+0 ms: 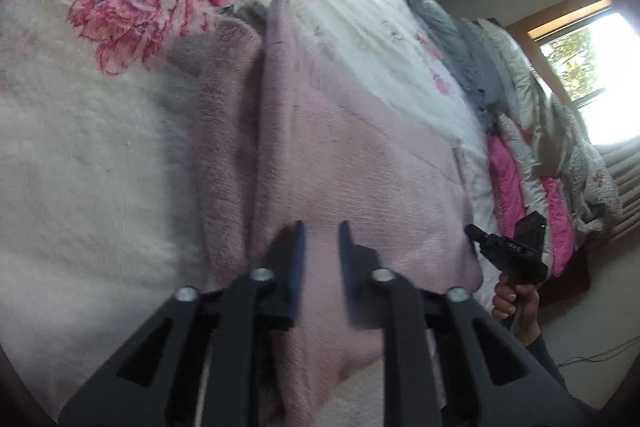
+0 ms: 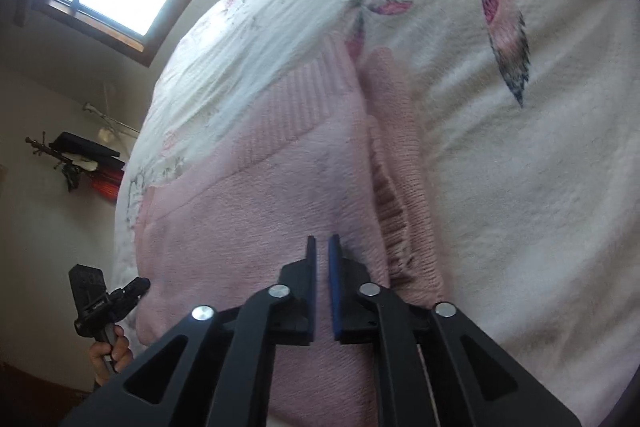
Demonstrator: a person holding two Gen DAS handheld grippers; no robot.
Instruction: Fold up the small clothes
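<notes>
Left wrist view: a floral blanket [image 1: 100,147] is spread under a pink sweater [image 1: 340,155], bedding [image 1: 532,131] piled by a window [image 1: 592,67]. The left gripper [image 1: 322,227] is held parted above the sweater. Right wrist view: the right gripper [image 2: 322,241] is seen nearly closed over the knit, gripping nothing.

I hold my left gripper [image 1: 322,227] low with its jaws parted a moderate gap, while my right gripper [image 2: 322,243] hovers with its blue-padded jaws nearly closed, each gripped by a hand [image 1: 514,301] underneath.
</notes>
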